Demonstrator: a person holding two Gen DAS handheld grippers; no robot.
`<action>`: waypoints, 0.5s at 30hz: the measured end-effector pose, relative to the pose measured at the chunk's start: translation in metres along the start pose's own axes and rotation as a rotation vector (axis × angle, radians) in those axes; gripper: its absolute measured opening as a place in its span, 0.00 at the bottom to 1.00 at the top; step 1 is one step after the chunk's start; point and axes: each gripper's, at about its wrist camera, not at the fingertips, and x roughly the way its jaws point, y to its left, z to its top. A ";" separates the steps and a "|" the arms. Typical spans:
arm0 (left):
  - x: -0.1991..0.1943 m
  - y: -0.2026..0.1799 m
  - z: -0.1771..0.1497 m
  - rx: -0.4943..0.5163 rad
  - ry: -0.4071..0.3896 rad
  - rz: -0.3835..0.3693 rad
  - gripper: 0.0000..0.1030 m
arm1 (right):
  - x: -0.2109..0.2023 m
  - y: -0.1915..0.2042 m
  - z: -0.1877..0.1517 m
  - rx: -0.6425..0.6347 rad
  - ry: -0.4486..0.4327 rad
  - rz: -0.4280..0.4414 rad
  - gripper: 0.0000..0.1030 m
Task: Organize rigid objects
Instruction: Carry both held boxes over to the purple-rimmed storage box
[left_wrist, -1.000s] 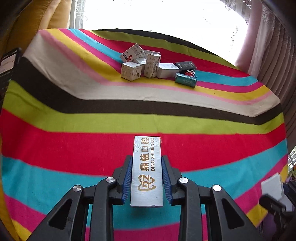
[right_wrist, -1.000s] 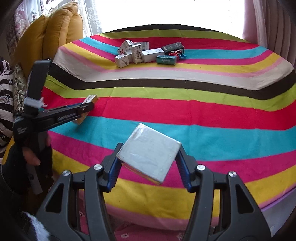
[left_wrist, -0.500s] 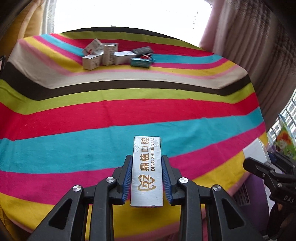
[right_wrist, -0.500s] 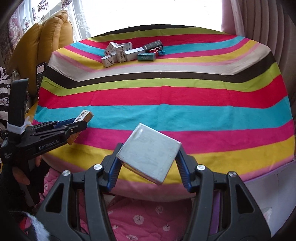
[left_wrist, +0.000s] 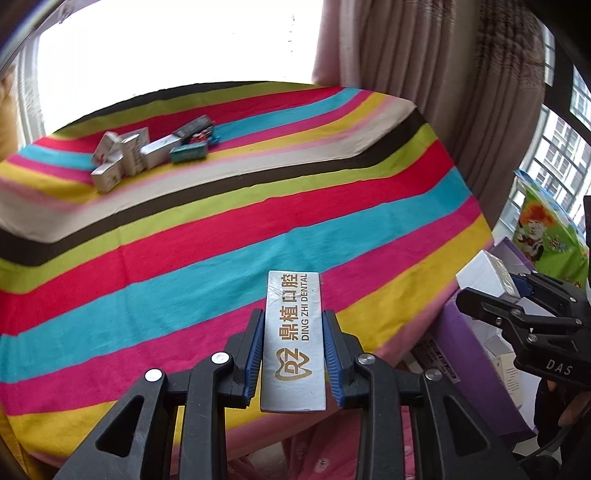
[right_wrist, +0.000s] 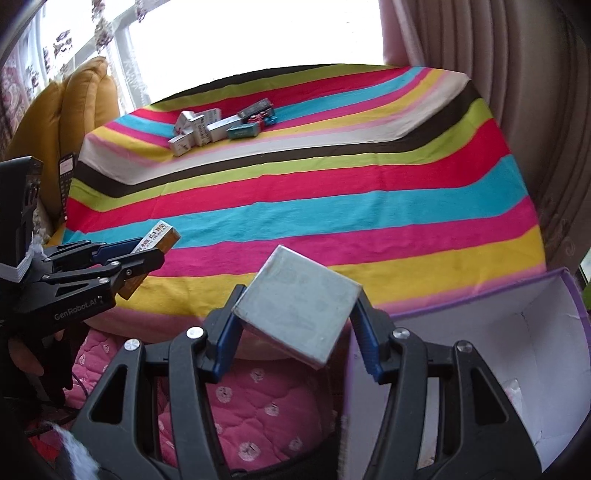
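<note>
Gripping the square box (right_wrist: 299, 308), the right tool (right_wrist: 295, 328) sits nearest the purple bin (right_wrist: 546, 332), just to its right; left tool (left_wrist: 293, 354) clamps the long box (left_wrist: 294, 339).

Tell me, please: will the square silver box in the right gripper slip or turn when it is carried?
The square silver box sits tilted, pinched at two corners, so it may pivot. Its glossy wrap looks slippery. The right gripper holds it without denting, so it seems stiff.

Yellow cushions (right_wrist: 74, 122) beside the striped tablecloth (right_wrist: 332, 184), beige curtains (left_wrist: 461, 92), pink quilted fabric (right_wrist: 258, 406) below.
</note>
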 end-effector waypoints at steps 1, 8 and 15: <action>-0.001 -0.006 0.002 0.014 -0.001 -0.006 0.31 | -0.003 -0.003 -0.001 0.009 -0.004 -0.008 0.57; -0.005 -0.054 0.012 0.122 -0.005 -0.060 0.31 | -0.024 -0.040 -0.013 0.084 -0.020 -0.082 0.57; -0.005 -0.116 0.014 0.253 0.019 -0.151 0.31 | -0.045 -0.086 -0.031 0.163 -0.022 -0.173 0.57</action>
